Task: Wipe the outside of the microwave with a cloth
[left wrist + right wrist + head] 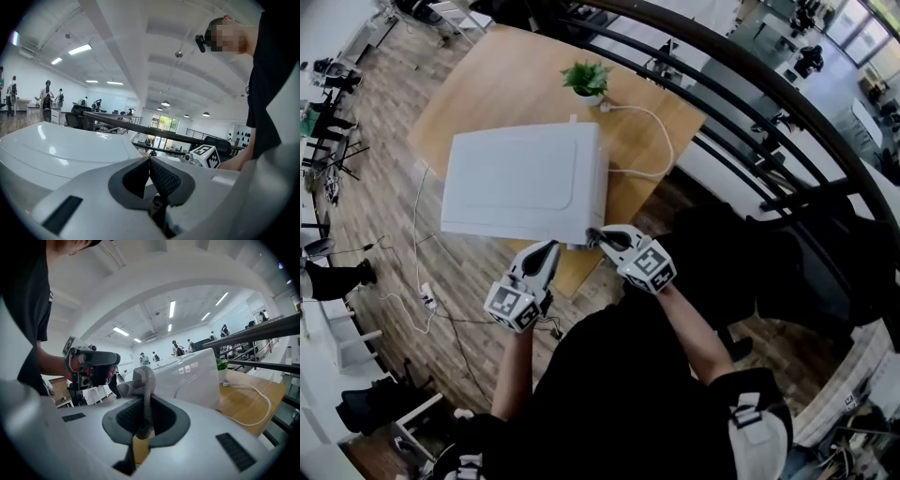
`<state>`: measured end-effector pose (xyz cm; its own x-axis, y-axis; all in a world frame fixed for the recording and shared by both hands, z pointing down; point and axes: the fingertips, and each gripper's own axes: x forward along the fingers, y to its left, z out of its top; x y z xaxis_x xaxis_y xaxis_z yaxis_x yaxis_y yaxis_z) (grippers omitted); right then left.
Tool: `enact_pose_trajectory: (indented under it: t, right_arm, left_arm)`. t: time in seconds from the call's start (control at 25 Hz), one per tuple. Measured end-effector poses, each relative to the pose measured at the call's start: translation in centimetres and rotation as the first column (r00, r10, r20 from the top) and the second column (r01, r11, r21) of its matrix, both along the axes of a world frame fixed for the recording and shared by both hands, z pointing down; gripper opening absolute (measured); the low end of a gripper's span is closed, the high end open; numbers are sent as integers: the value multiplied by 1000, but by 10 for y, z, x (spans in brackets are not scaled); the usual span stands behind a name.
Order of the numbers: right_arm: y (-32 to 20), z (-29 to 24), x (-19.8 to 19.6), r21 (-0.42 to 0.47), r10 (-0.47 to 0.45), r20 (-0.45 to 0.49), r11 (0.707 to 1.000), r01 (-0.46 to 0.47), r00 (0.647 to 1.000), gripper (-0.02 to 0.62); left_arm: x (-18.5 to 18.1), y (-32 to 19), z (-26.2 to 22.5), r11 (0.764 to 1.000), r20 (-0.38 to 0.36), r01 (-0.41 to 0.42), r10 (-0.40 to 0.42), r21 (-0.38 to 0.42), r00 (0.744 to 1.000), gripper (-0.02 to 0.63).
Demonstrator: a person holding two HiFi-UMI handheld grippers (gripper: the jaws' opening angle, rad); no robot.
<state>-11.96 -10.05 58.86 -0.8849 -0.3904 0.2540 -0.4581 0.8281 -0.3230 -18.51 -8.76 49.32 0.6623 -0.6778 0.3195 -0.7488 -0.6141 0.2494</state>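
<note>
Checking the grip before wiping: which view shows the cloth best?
The right gripper view: the grey cloth is close up, pinched between the right gripper's jaws. The head view shows it too small to make out; the left gripper view shows none of it.

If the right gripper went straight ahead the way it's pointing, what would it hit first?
Most likely the white microwave. The right gripper, shut on a grey cloth, points at the microwave's near corner, so the cloth would probably touch first. The exact depth is unclear.
</note>
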Motion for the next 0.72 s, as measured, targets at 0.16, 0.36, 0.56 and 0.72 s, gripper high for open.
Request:
enact_pose_trajectory:
  t: [0.16, 0.36, 0.56, 0.72]
  right_arm:
    - [-22, -3, 2, 2, 11, 11, 1000, -11, 1000, 15]
    - [-44, -4, 6, 14, -3, -5, 1000, 3, 1000, 15]
    - [-70, -6, 8, 29, -18, -15, 999, 18, 1000, 15]
    - [-90, -3, 11, 46, -15, -13, 999, 16, 1000, 15]
  left_arm:
    - [5, -11, 0, 1000, 1, 13, -13, -4, 1000, 3]
    - [9, -23, 1, 999, -6, 49, -49, -4, 999, 3]
    - [15, -35, 2, 997, -14, 75, -75, 4, 997, 3]
    - [19, -40, 11, 996, -10, 92, -92, -1, 996, 3]
